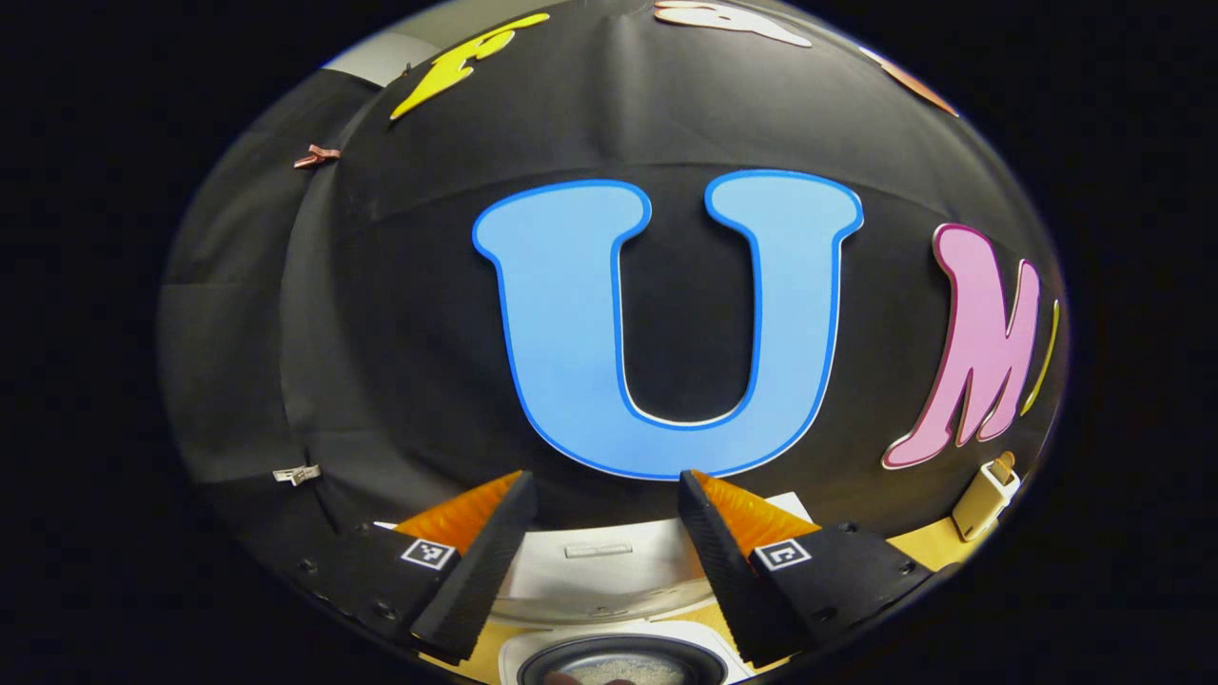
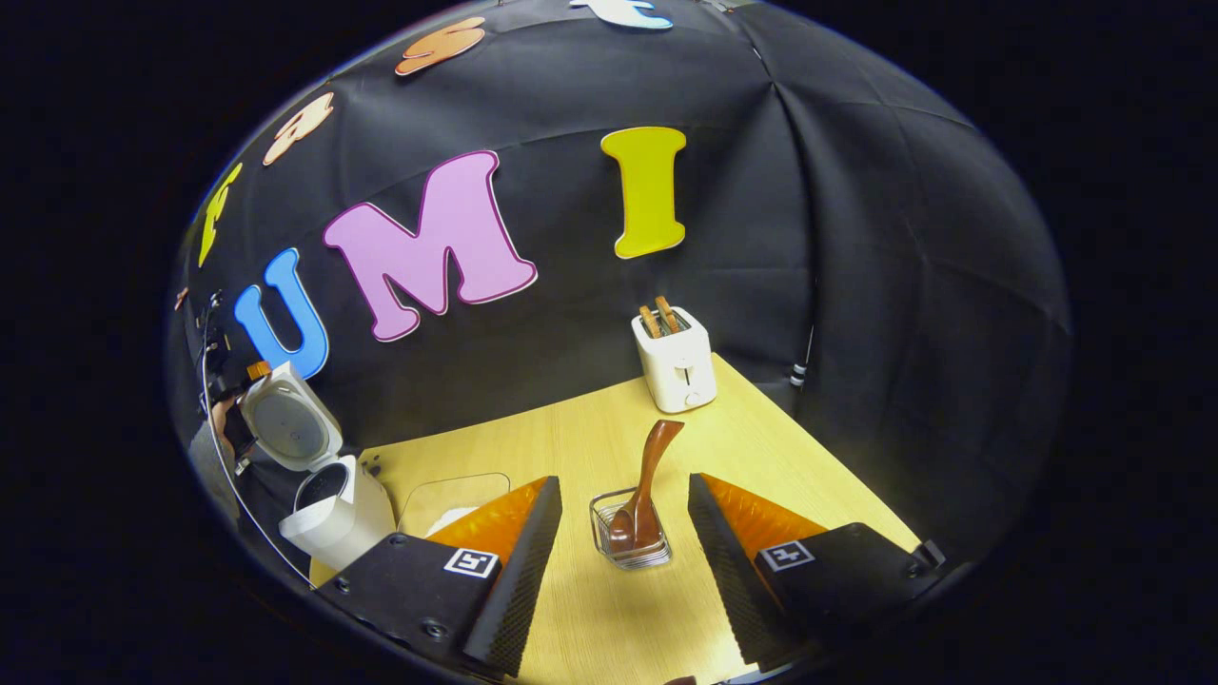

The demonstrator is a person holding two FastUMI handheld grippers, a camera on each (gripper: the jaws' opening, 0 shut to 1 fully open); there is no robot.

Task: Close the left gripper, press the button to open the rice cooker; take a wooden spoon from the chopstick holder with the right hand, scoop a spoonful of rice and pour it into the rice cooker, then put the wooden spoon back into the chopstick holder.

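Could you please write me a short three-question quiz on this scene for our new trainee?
1. True or false: the rice cooker's lid is up.
2. Where is the wooden spoon? A) in the chopstick holder B) flat on the table C) in the toaster
3. Fill in: the right gripper's fingers are ___.

Key: 1 true; 2 A; 3 open.

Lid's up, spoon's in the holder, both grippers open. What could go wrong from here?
1. The wooden spoon leans in a small light holder; the right gripper could tip it.
2. The toaster stands just behind.
3. The rice cooker sits by the table edge with its lid raised; a knock might shift it.
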